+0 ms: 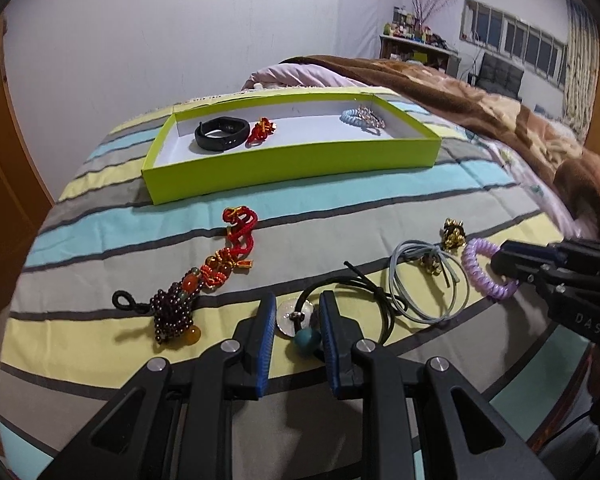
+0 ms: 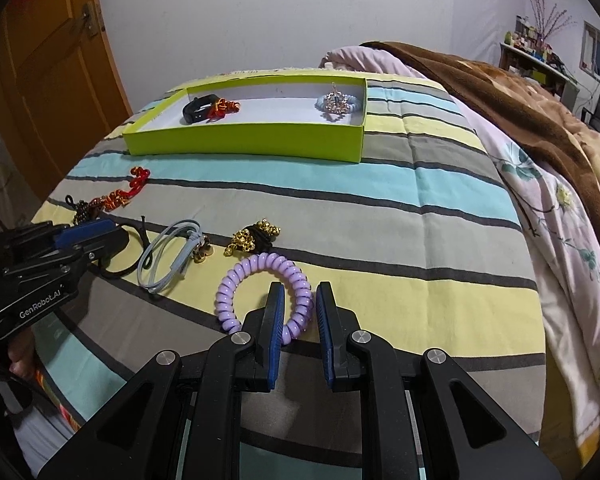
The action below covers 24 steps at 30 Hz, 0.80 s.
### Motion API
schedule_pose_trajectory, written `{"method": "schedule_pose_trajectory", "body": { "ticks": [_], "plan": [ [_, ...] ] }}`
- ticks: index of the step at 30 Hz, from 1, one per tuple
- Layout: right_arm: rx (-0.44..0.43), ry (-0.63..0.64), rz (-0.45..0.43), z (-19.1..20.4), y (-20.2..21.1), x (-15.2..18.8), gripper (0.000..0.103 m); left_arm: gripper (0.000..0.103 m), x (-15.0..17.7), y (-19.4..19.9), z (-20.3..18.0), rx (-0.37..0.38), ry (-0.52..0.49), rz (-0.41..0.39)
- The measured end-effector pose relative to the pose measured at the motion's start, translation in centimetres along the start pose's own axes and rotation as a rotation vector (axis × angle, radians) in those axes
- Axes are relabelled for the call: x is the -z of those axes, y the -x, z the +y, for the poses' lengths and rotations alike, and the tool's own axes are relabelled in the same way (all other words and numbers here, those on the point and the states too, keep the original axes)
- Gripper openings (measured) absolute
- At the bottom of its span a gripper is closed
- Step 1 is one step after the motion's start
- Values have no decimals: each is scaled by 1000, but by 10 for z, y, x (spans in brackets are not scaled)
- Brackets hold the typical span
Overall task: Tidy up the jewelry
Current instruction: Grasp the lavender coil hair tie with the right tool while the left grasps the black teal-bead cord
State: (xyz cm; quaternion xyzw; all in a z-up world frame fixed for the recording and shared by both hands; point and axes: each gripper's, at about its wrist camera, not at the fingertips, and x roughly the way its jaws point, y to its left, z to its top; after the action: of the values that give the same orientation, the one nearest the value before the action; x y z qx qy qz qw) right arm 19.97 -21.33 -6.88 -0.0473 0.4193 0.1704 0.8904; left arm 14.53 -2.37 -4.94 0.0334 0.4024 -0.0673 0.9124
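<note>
My left gripper (image 1: 297, 300) stands open low over the striped bedspread. Between its fingers lies the silver disc and teal bead (image 1: 306, 339) of a black cord necklace (image 1: 380, 300); no grip shows. My right gripper (image 2: 300, 288) is also open, one finger inside the purple spiral hair tie (image 2: 236, 276) and one outside, with the coil loose between them. A lime-green tray (image 1: 292, 168) farther back holds a black band (image 1: 220, 133), a red knot (image 1: 262, 130), a blue coil tie (image 1: 350, 116) and a crystal piece. Each gripper shows at the edge of the other's view.
On the spread lie a red cord with garnet beads (image 1: 204, 276), a grey-blue cord loop (image 1: 424, 280) and a gold charm (image 1: 454, 234). A brown blanket (image 2: 520, 92) and pink floral quilt pile up on the right. An orange door (image 2: 40, 80) stands at left.
</note>
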Motion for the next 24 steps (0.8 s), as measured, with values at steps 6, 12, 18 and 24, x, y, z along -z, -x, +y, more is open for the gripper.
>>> {"method": "schedule_pose_trajectory", "body": {
  "ticks": [6,12,18,24],
  "plan": [
    [4,1,-9,0,1,1,14,21,-1,0,-6,-13,-52,-4],
    [-12,-24,-13,-2,3,4,9,21,0,4,-3,21,-39,-16],
    [-26,-39,-23,-3,9,7,9,21,2,13,5,64,14,-39],
    [-27,-45,-52,-3,21,5,9,21,3,27,12,79,54,-67]
  ]
}}
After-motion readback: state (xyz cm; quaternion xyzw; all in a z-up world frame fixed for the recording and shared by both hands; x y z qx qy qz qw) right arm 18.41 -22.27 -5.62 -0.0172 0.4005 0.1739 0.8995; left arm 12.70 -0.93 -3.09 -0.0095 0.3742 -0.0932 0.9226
